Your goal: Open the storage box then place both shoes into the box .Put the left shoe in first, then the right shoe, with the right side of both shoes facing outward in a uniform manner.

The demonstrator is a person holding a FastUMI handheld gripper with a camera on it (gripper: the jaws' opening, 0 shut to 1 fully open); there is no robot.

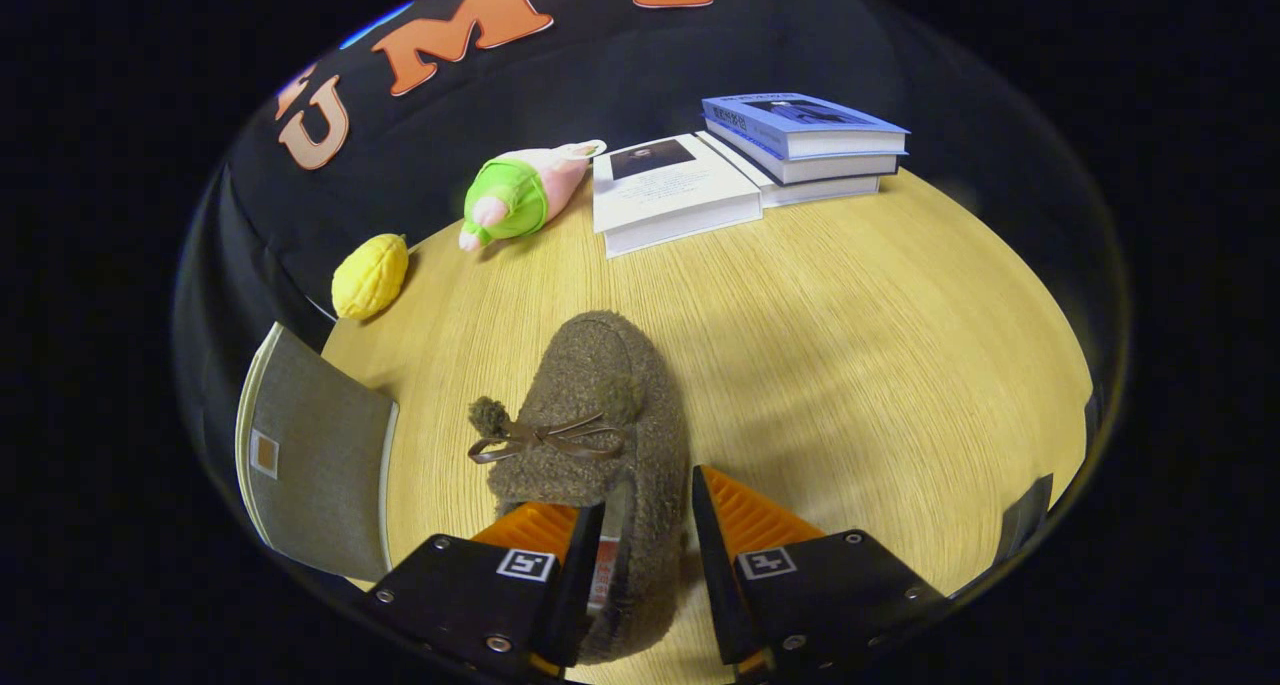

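Surface (850,365): a light wood-grain top that carries everything in view; the dark booth wall rises behind its far edge.
Storage box (315,455): a grey fabric-covered box with a pale rim and a small square tag on its side, standing at the surface's near left corner, left of the shoe and apart from it. Whether it is open cannot be told from this angle.
Shoe (600,405): a fuzzy brown slipper with a thin brown bow and a small pompom across its top, lying flat on the surface with the toe pointing away from the gripper. Its heel end sits between the two fingers. Which foot it belongs to cannot be told.
Hand-held gripper (645,555): the fingers stand apart and straddle the rear of the shoe; the left finger lies over the shoe's opening, the right finger beside its outer wall. Whether either one presses on the shoe cannot be told.
Books (800,140): three stacked, well beyond the shoe to its far right, with a fourth white book (670,190) lying just left of the stack.
Plush toy (515,195): green and pink, lying beyond the shoe, touching the white book's left corner.
Yellow toy (370,277): a bumpy lemon-like shape, beyond the shoe to its left, near the storage box.
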